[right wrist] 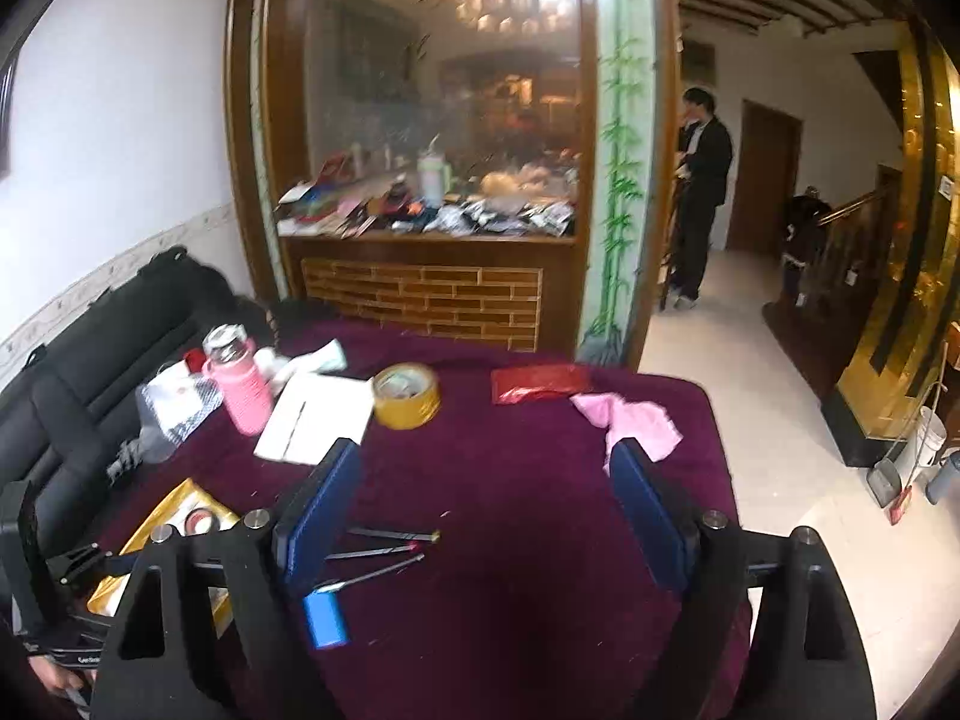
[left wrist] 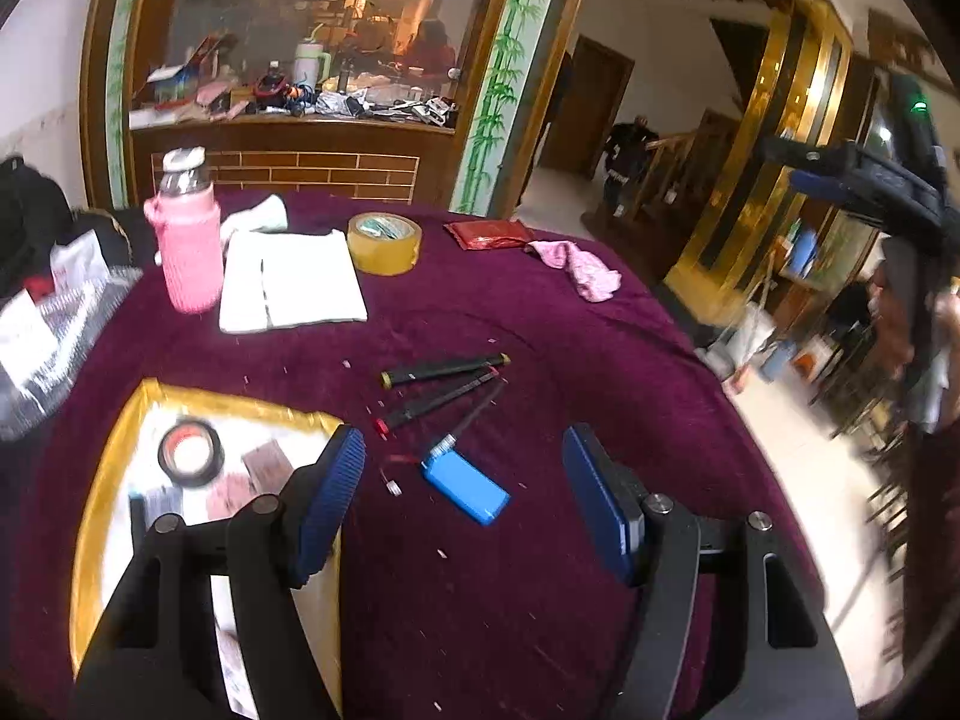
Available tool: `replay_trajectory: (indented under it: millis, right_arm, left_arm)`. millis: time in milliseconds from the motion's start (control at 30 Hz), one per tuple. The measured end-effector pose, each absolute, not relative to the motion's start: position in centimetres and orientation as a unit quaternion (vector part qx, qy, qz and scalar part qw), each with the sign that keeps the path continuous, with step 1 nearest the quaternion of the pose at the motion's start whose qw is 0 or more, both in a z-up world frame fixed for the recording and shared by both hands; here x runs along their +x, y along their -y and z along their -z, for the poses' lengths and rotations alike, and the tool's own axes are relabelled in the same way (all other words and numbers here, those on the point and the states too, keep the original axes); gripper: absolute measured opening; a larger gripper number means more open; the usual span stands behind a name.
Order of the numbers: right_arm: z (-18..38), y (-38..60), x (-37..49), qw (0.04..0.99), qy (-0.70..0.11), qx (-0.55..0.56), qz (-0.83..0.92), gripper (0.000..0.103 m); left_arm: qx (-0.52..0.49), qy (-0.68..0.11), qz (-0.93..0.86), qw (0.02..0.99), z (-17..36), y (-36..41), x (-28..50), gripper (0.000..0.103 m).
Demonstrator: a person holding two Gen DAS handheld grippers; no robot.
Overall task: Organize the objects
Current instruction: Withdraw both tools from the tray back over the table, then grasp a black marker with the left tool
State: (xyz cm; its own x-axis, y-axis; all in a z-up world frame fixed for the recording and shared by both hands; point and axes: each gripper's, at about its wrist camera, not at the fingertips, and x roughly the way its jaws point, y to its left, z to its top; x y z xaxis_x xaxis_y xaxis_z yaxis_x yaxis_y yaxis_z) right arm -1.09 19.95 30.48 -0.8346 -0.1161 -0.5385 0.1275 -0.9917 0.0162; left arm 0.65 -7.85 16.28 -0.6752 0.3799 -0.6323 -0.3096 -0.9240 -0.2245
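Barely begun, by the look of it: both the left gripper and right gripper hang released, grasping nothing. A gold tray holds a tape roll, while blue lighter, pens and yellow tape lie loose on the counter.

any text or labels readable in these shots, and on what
None can be read for sure.
Small white print on the black gear at the lower left edge of the right wrist view: too small to read.
Yellow tape roll, inner label: blurred.
Red packet: no legible print.
White bags with red marks: blurred.
Papers in the gold-rimmed tray: blurred.
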Motion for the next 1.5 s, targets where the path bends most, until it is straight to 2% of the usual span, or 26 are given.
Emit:
replay_trajectory:
  millis: [100, 300, 467, 567, 733, 967, 1100, 1167, 1233, 1300, 1400, 1500]
  right_arm:
    - [-27.6, -21.9, -1.4, 0.092, 0.051, 0.281, 0.954, 0.081]
    - [-15.6, -25.0, -4.7, 0.114, 0.203, 0.344, 0.910, 0.081]
    - [-8.3, -26.5, -6.0, 0.086, 0.245, 0.386, 0.885, 0.081]
    - [-6.2, -27.7, -6.1, 0.089, 0.261, 0.395, 0.876, 0.081]
    - [-5.5, -28.0, -5.9, 0.099, 0.271, 0.392, 0.874, 0.081]
    - [-4.7, -27.6, -6.0, 0.110, 0.270, 0.396, 0.871, 0.081]
    - [-4.6, -27.0, -6.2, 0.116, 0.258, 0.398, 0.873, 0.081]
    - [-4.7, -27.1, -6.2, 0.117, 0.261, 0.397, 0.872, 0.081]
    - [-4.6, -27.3, -6.2, 0.118, 0.266, 0.399, 0.870, 0.081]
    - [-4.4, -27.5, -6.2, 0.117, 0.268, 0.401, 0.868, 0.081]
    - [-4.3, -27.9, -6.2, 0.113, 0.271, 0.402, 0.867, 0.081]
    - [-4.2, -28.4, -6.2, 0.108, 0.278, 0.403, 0.865, 0.081]
  left_arm:
    - [-0.368, 0.042, -0.910, 0.186, -15.1, 7.2, -1.2, 0.068]
    - [-0.441, 0.008, -0.880, 0.176, -9.9, 4.8, -5.0, 0.068]
    - [-0.478, -0.008, -0.861, 0.172, -6.0, 2.1, -6.1, 0.068]
    - [-0.492, -0.035, -0.855, 0.161, -4.3, 0.8, -6.5, 0.068]
    - [-0.488, -0.019, -0.862, 0.139, -4.1, 0.4, -8.5, 0.068]
    - [-0.487, -0.114, -0.859, 0.111, -2.0, -2.4, -13.8, 0.070]
    - [-0.511, -0.080, -0.842, 0.151, -1.4, -3.2, -14.1, 0.066]
    - [-0.511, -0.109, -0.831, 0.189, -1.5, -5.1, -12.2, 0.066]
    - [-0.521, -0.114, -0.809, 0.247, -1.9, -6.8, -9.7, 0.062]
    - [-0.537, -0.099, -0.784, 0.296, -2.3, -7.9, -7.9, 0.044]
    - [-0.537, -0.088, -0.778, 0.313, -2.8, -8.6, -6.9, 0.042]
    - [-0.501, -0.125, -0.799, 0.307, -3.4, -9.5, -6.2, 0.043]
